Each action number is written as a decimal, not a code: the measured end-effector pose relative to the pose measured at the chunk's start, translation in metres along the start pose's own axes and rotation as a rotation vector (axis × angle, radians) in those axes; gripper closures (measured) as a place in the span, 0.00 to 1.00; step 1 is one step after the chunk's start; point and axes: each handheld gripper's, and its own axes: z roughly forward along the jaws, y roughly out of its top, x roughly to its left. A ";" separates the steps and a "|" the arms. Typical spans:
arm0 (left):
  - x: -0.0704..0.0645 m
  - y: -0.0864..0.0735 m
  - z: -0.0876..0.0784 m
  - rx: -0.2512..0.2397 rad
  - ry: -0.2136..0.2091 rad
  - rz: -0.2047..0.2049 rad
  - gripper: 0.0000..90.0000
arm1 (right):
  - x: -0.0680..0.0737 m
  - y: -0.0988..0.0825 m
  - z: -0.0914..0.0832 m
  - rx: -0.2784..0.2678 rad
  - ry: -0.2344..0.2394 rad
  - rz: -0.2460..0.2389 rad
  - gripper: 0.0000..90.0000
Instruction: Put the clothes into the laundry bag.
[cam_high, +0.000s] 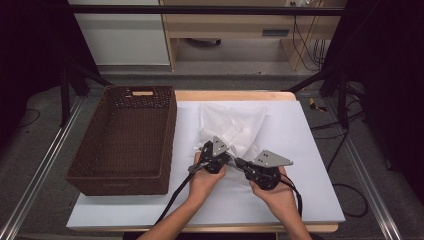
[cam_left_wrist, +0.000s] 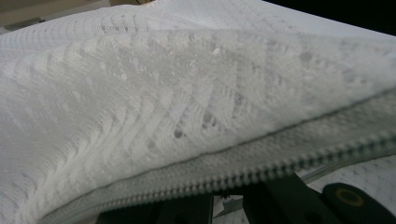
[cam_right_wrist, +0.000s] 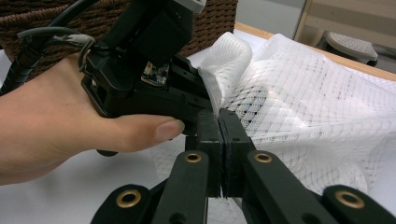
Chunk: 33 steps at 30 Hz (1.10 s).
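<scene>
While both of your grippers pinch the zippered edge of the white mesh laundry bag (cam_high: 235, 131), the main risk is the thin net slipping or tearing between them. Nearest you, the right gripper (cam_right_wrist: 219, 122) has its jaws pressed shut on the bag's edge, at about five o'clock on the white table (cam_high: 300, 200). Just beyond, at roughly seven o'clock from the bag's middle, the left gripper (cam_high: 220, 159) also looks clamped on that edge, with the zipper (cam_left_wrist: 243, 172) running right above its jaws. The two grips sit very close together, so if you pull them apart sharply the mesh could rip at the seam, or one side could slide free and drop. The rest of the bag lies crumpled toward twelve o'clock; lifting it without spreading could snag loose folds. Farther off at nine o'clock stands the brown wicker basket (cam_high: 100, 175), whose rim could catch trailing net.
</scene>
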 end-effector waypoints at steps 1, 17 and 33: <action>0.000 0.000 0.000 0.001 -0.001 -0.002 1.00 | 0.000 0.000 0.000 0.001 0.000 0.001 1.00; 0.001 0.001 0.006 -0.008 0.014 -0.008 1.00 | -0.003 -0.001 0.000 -0.001 -0.004 0.020 1.00; 0.005 0.002 0.010 -0.013 0.022 -0.026 1.00 | -0.005 -0.002 0.003 0.002 -0.006 0.031 0.99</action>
